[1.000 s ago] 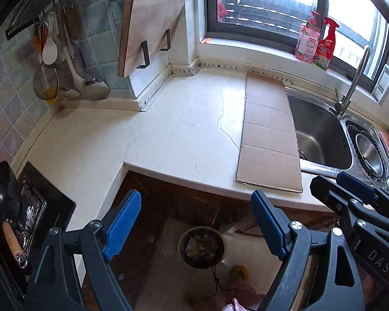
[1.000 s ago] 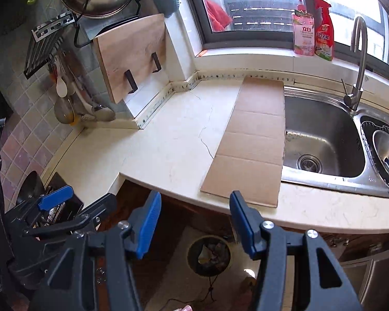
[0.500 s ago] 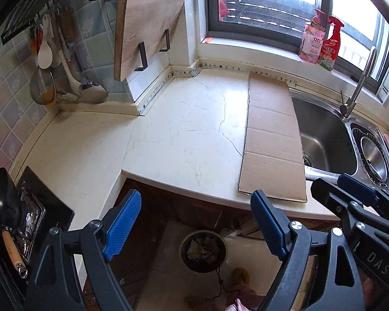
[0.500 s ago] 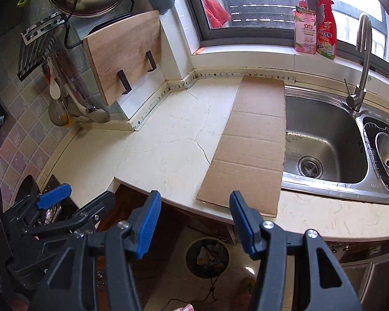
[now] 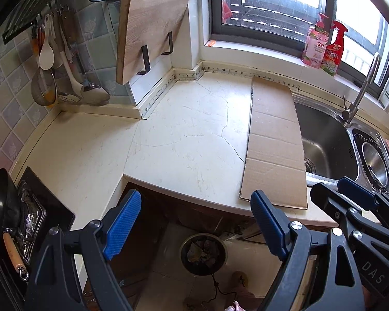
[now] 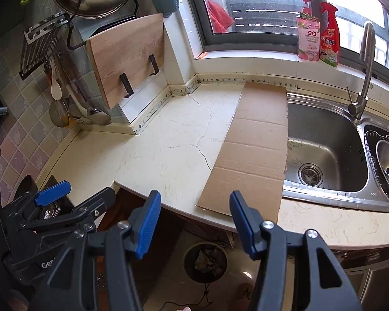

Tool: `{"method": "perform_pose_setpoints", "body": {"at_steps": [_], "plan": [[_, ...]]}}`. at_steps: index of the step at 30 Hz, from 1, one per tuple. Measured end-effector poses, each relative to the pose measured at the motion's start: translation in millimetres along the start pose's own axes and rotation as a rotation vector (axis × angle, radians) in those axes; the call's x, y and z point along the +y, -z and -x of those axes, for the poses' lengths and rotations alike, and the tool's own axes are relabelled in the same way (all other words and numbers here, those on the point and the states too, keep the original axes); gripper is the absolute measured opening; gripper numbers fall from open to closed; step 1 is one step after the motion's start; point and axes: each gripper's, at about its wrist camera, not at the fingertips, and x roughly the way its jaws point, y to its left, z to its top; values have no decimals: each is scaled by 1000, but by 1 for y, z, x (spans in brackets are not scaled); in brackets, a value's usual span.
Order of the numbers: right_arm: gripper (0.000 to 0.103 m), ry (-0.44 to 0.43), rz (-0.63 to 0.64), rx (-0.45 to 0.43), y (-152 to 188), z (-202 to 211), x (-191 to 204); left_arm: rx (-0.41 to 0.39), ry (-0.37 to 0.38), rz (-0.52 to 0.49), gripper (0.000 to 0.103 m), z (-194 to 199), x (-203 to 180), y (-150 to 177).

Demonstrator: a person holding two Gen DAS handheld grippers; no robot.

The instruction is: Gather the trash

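Both grippers, left gripper (image 5: 194,223) and right gripper (image 6: 193,220), hang apart, empty. Cardboard strip (image 6: 251,150) lies flat, overhanging sink (image 6: 324,142). I risk pads skidding, tipping it in.

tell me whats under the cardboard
The cardboard lies flat on the counter, its right edge overhanging the sink rim. Whatever sits beneath the sheet is covered. On the floor below the counter edge stands a bin holding trash.
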Motion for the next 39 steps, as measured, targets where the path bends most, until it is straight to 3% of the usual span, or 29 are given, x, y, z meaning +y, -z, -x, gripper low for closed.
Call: {"method": "perform_pose_setpoints", "body": {"at_steps": [39], "plan": [[55, -10, -18, -6, 1, 4, -2, -24, -18, -14, 85, 4, -3, 0]]}}
